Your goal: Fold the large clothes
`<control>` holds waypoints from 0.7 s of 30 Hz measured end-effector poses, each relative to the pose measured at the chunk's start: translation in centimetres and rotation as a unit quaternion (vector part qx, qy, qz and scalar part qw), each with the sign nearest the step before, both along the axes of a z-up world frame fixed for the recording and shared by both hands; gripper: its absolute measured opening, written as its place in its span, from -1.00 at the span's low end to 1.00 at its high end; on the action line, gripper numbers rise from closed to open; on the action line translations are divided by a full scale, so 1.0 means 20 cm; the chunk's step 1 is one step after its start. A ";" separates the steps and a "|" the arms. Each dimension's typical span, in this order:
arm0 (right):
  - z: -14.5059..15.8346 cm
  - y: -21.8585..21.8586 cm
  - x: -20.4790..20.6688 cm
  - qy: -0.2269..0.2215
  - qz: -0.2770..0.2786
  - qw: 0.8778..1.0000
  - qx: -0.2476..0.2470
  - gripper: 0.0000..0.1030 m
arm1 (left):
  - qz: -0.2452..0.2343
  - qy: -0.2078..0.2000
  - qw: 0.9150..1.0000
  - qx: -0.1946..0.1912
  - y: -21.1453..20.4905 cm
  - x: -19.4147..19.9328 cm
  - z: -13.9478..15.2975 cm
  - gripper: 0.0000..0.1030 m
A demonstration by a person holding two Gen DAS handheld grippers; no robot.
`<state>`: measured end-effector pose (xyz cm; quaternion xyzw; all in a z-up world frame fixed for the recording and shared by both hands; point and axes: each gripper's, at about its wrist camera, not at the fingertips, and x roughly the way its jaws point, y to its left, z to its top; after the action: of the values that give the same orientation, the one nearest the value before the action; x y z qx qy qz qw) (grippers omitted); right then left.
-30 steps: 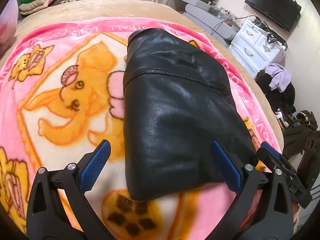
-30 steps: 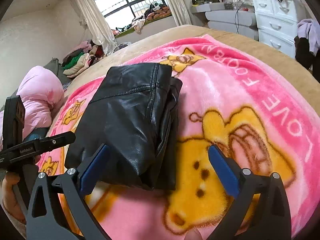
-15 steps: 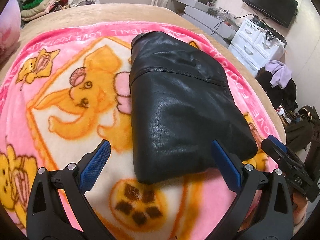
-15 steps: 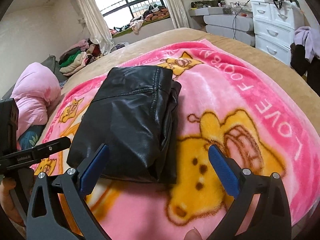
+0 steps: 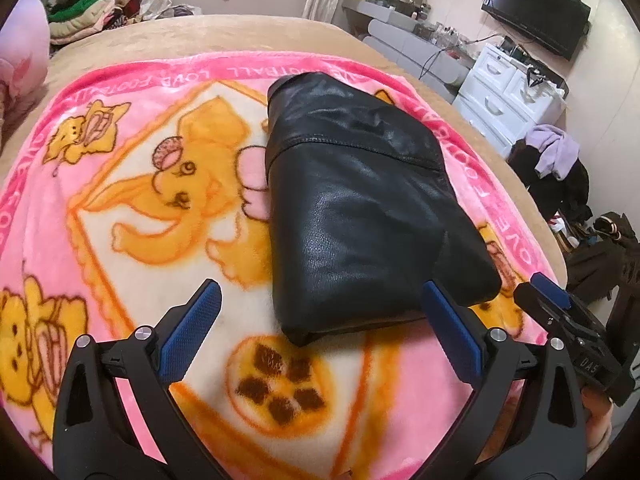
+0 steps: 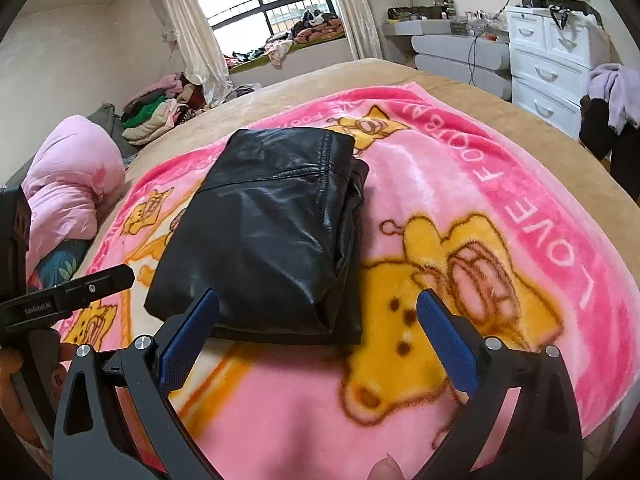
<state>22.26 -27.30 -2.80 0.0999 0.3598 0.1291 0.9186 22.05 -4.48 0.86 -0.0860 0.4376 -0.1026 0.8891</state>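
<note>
Hovering apart, both grippers spread wide, empty, near folded jacket (image 5: 360,216).

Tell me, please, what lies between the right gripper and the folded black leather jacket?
Only bare pink cartoon blanket separates the right gripper from the jacket; the right wrist view shows it.

Folded black leather jacket (image 6: 272,232) on pink blanket (image 6: 460,200), jaws spread empty
</note>
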 end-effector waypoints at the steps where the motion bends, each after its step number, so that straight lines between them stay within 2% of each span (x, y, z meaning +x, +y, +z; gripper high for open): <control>1: 0.00 0.01 -0.01 -0.002 0.001 1.000 -0.001 0.91 | 0.000 -0.001 1.000 -0.001 0.00 -0.01 0.00 0.82; 21: 0.09 0.15 -0.15 -0.032 0.035 0.999 -0.006 0.91 | 0.013 -0.036 0.999 -0.010 0.11 -0.18 0.08 0.82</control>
<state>19.35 -24.26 -0.94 0.0780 0.3339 0.1619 0.9253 18.36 -2.37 2.50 -0.0967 0.4031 -0.0979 0.9048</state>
